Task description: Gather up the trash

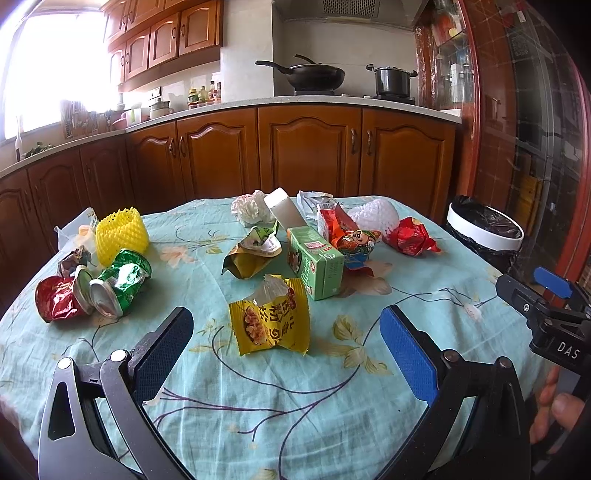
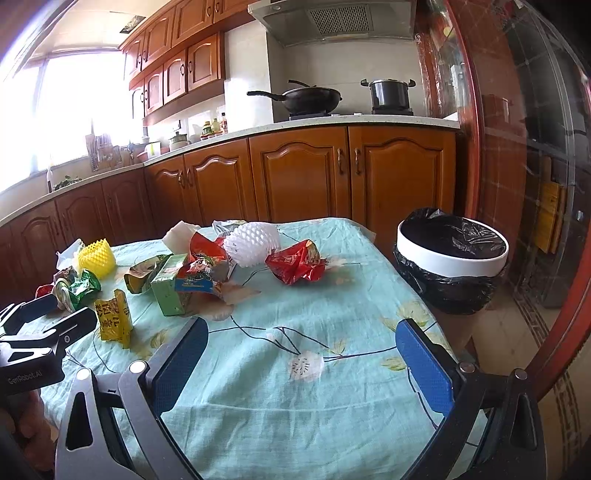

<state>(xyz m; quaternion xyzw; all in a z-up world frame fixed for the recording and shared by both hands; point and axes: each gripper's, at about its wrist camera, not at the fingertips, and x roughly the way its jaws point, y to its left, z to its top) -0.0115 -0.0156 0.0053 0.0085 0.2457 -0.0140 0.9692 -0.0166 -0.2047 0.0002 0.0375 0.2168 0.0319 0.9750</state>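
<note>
With both pairs of fingers spread wide and empty, nothing binned yet. Yellow wrapper (image 1: 269, 320) flat on desk (image 1: 258, 406), just ahead of left gripper (image 1: 286, 345): lower over crumpled top, pinch firmly, carry to bin (image 2: 452, 254) beside desk.

A home kitchen. At 12 o'clock, a black wok (image 1: 317, 75) and a lidded steel pot (image 1: 392, 80) sit on a stove under a grey range hood (image 2: 332, 18). Carved brown wooden cabinets (image 1: 310, 147) run below a pale countertop (image 1: 221, 109), with sauce bottles (image 1: 203, 96) at 11 o'clock beside a bright window (image 1: 55, 66). A table under a floral turquoise cloth (image 2: 314, 332) fills the foreground.
</note>
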